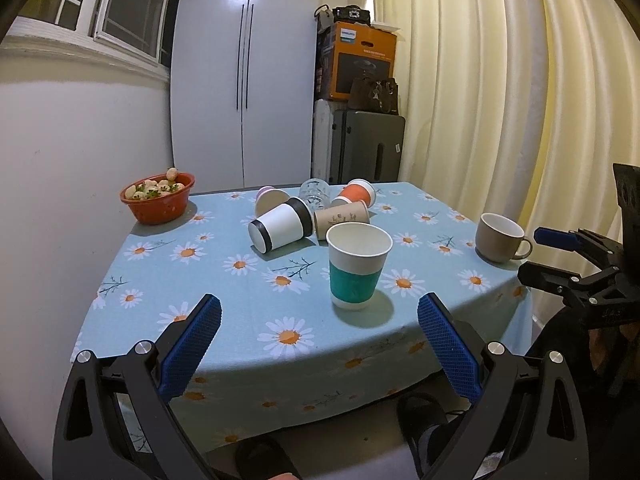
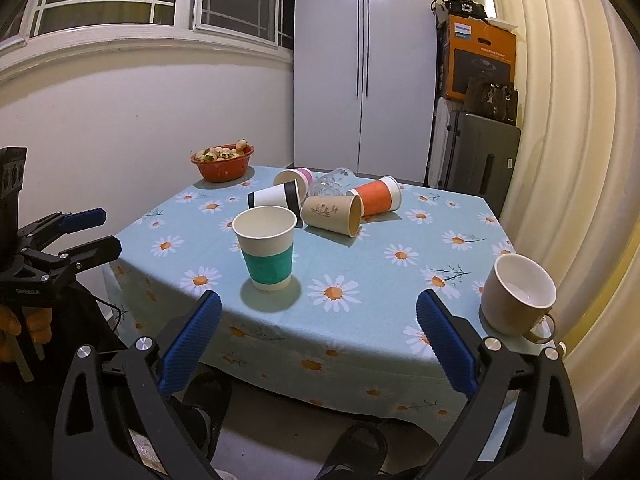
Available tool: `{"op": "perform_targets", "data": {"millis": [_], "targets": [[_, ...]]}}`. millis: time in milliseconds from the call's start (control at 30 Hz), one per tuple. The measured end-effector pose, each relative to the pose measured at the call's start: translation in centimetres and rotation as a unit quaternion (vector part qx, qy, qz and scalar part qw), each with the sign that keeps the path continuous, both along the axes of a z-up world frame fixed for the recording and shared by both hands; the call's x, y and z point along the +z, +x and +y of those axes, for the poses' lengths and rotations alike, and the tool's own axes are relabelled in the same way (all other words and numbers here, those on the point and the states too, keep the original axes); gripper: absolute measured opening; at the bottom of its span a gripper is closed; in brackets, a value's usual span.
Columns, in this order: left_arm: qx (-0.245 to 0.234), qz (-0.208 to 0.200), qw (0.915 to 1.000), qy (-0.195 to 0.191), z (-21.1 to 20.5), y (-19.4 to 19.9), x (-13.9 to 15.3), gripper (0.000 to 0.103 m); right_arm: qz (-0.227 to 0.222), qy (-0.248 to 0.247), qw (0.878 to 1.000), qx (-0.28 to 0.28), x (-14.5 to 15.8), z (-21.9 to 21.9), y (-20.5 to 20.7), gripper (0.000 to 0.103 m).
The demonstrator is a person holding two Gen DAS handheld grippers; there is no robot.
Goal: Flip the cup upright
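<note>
Both grippers open and empty; teal-banded cup upright on the desk.

The left gripper (image 1: 319, 316) and right gripper (image 2: 319, 314) were held off the near edge of the desk (image 1: 224, 320), jaws spread wide and gripping nothing. The white paper cup with a teal band (image 1: 357, 266) stood upright ahead of both, apart from the jaws. Beyond it lay a cluster of tipped cups: a black-and-white paper cup (image 1: 280, 226), a brown kraft paper cup (image 2: 332, 212) and an orange paper cup (image 2: 376, 196). A beige ceramic mug (image 2: 518, 294) stood upright at the right.
</note>
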State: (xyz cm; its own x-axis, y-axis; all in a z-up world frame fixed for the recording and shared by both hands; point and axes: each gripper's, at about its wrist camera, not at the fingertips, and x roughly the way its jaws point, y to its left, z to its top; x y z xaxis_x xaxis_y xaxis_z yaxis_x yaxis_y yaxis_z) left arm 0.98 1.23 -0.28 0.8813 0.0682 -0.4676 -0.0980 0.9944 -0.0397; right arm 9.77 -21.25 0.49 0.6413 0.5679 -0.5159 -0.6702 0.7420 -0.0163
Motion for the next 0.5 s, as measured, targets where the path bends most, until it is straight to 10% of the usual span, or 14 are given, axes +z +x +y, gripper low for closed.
{"op": "perform_targets", "data": {"millis": [500], "targets": [[0.001, 0.002, 1.0000, -0.003, -0.16, 0.01, -0.19, 0.096, 0.003, -0.002, 1.000, -0.005, -0.23, 0.04, 0.13, 0.098]]}}
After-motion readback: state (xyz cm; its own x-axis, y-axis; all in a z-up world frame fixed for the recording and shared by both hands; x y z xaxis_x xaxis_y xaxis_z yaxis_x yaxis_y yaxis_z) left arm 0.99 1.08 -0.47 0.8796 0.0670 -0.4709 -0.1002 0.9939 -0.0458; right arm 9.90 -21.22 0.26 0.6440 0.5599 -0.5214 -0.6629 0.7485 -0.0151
